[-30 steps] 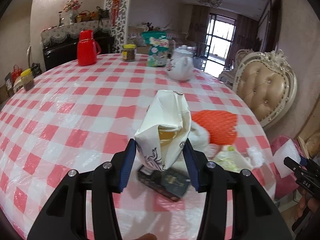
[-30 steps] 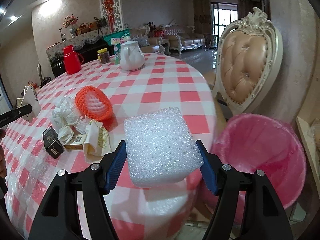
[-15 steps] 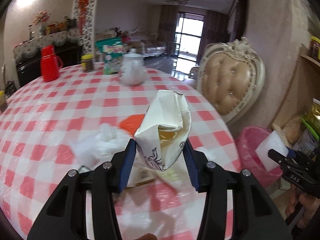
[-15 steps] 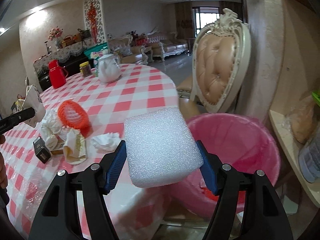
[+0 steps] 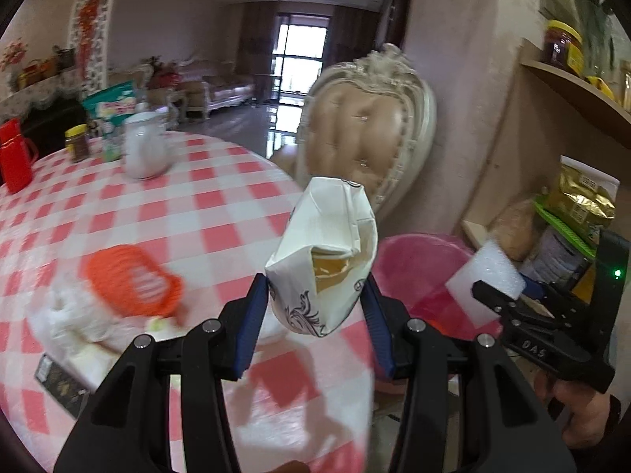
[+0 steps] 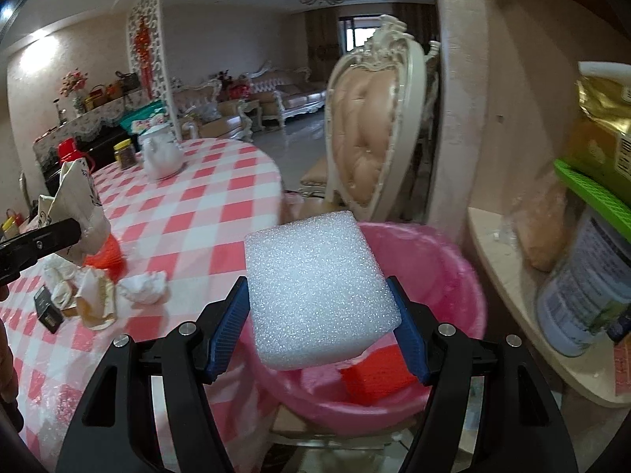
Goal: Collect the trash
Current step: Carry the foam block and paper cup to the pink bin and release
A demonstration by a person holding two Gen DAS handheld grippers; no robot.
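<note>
My left gripper [image 5: 315,323] is shut on a crumpled white paper bag [image 5: 323,252] and holds it above the table's right edge. My right gripper [image 6: 319,327] is shut on a white foam block [image 6: 315,287], held over the pink-lined trash bin [image 6: 453,276]; the bin [image 5: 414,260] also shows in the left wrist view, beside the table. An orange piece [image 6: 374,374] lies inside the bin. On the checked table [image 6: 205,216] lie an orange foam net [image 5: 134,280], white crumpled paper [image 6: 144,285], a wrapper [image 6: 96,303] and a small black box [image 6: 49,309].
An ornate padded chair [image 6: 370,134] stands behind the bin. Shelves with jars and bags [image 6: 591,236] are on the right. A white teapot [image 6: 161,157], a jar [image 6: 125,154] and a red thermos [image 5: 14,161] stand at the table's far side.
Both grippers have swung right toward the bin, each keeping its load. The foam block now hangs over the bin and the paper bag has reached the table's edge.
</note>
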